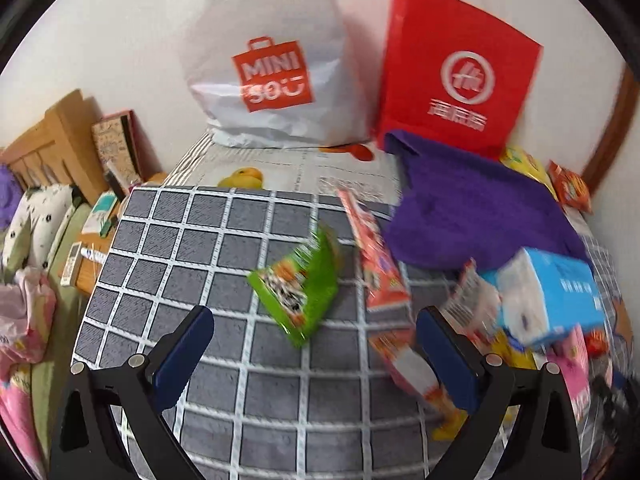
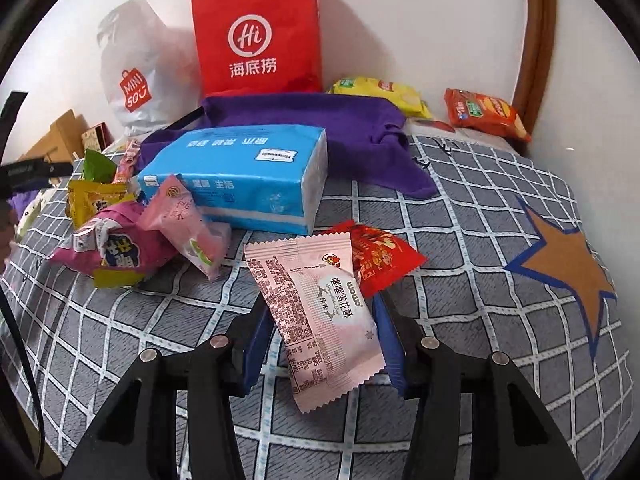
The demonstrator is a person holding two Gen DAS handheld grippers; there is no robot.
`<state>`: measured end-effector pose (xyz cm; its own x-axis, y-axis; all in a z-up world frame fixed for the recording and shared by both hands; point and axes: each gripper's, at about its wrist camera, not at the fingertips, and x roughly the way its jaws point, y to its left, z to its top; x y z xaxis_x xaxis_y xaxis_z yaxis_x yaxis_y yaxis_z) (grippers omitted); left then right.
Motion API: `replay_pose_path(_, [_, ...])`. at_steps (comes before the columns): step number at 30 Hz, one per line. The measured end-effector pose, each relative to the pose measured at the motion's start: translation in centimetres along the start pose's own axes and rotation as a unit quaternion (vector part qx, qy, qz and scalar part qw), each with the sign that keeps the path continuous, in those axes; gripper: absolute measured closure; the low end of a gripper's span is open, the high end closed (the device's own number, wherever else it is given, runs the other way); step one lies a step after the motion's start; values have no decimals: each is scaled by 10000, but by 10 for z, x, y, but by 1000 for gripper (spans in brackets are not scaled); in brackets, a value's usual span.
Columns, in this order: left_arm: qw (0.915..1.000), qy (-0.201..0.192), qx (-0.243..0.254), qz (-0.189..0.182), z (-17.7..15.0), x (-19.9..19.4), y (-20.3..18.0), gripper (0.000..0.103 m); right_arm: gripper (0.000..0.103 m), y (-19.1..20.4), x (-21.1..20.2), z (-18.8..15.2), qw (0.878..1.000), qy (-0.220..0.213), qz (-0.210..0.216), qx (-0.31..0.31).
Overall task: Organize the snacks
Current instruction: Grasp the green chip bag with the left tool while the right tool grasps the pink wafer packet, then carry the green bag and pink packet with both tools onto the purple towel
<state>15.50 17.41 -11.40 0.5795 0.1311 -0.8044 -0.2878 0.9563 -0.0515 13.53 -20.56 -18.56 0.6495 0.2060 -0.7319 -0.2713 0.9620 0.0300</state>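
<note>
My left gripper (image 1: 314, 354) is open and empty above the grey checked cloth (image 1: 192, 248). A green snack packet (image 1: 298, 290), blurred, sits just ahead of it, with a long red packet (image 1: 376, 256) to its right. My right gripper (image 2: 320, 340) is shut on a pale pink snack packet (image 2: 320, 316), its blue pads touching both sides. A red packet (image 2: 380, 256) lies just behind it. A pile of pink, magenta and yellow packets (image 2: 120, 236) lies to the left, beside a blue tissue pack (image 2: 240, 176), which also shows in the left wrist view (image 1: 556, 296).
A red paper bag (image 2: 260, 36) and a white Miniso bag (image 2: 136, 80) stand against the wall. A purple cloth (image 2: 320, 128) lies in front of them. Yellow (image 2: 380, 92) and orange (image 2: 484, 114) chip bags lie far right. A wooden headboard (image 1: 52, 144) and pillows are at left.
</note>
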Motion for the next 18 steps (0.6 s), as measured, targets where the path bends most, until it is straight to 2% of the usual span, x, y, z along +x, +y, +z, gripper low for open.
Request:
replay_pose_path(3, [9997, 150, -16, 169, 5, 19, 2, 3, 53, -2, 12, 1, 9999, 113, 111, 70])
replay_pose_path(4, [9995, 205, 7, 227, 5, 27, 2, 7, 53, -4, 19, 2, 9994, 265, 169, 122])
replay_pose_path(6, [9990, 329, 41, 313, 5, 42, 3, 15, 53, -5, 20, 3, 9993, 261, 200, 175])
replay_pose_path(12, [9988, 431, -97, 192, 4, 65, 8, 30, 52, 1, 28, 6, 9992, 371, -79, 154])
replay_pose_path(14, [9990, 418, -103, 130, 4, 67, 8, 47, 52, 4, 29, 6, 9991, 376, -167, 64])
replay_pose_path(18, [9996, 266, -41, 112, 5, 64, 8, 57, 52, 2, 29, 6, 9992, 373, -108, 84])
